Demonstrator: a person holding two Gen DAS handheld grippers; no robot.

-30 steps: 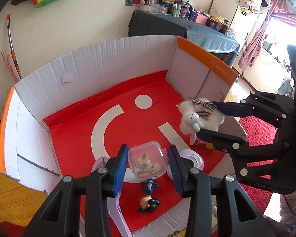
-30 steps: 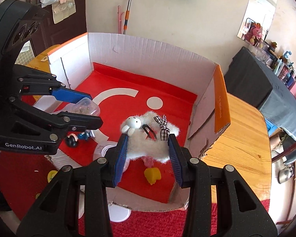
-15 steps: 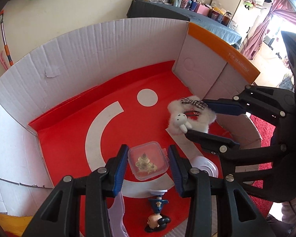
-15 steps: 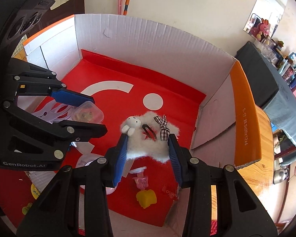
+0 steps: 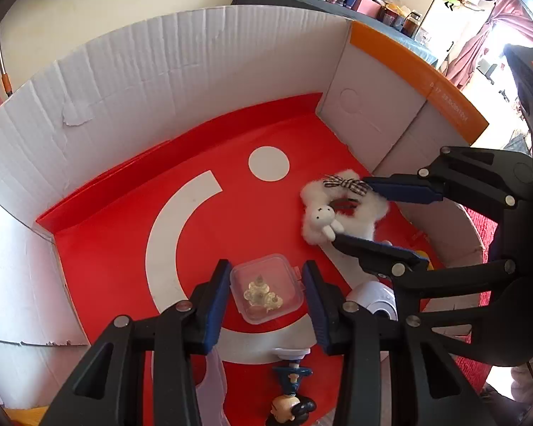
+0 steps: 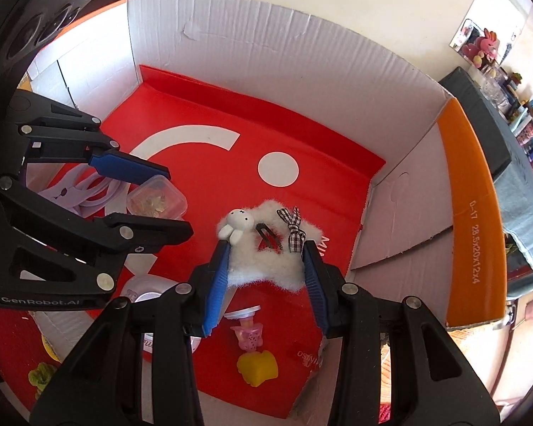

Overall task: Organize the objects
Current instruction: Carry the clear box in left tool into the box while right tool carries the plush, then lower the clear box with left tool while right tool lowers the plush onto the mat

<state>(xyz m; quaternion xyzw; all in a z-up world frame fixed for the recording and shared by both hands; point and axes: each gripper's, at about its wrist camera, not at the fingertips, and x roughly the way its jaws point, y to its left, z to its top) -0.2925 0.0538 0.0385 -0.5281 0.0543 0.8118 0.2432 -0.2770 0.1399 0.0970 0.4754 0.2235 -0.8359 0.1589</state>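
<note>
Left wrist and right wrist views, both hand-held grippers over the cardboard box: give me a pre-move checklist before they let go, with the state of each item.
1. Left hand-held gripper gripping the clear plastic case: ok, the case sits between both blue pads.
2. Right hand-held gripper gripping the fluffy white hair clip: ok, fluff pressed by both pads.
3. Both items over the cardboard box: ok, red floor behind them.
4. Items resting on the floor: cannot tell.
5. Free floor under the case: ok; the small figure and white round item lie nearer the box's open edge.
6. Grippers clear of each other: ok, a gap shows between them.
</note>
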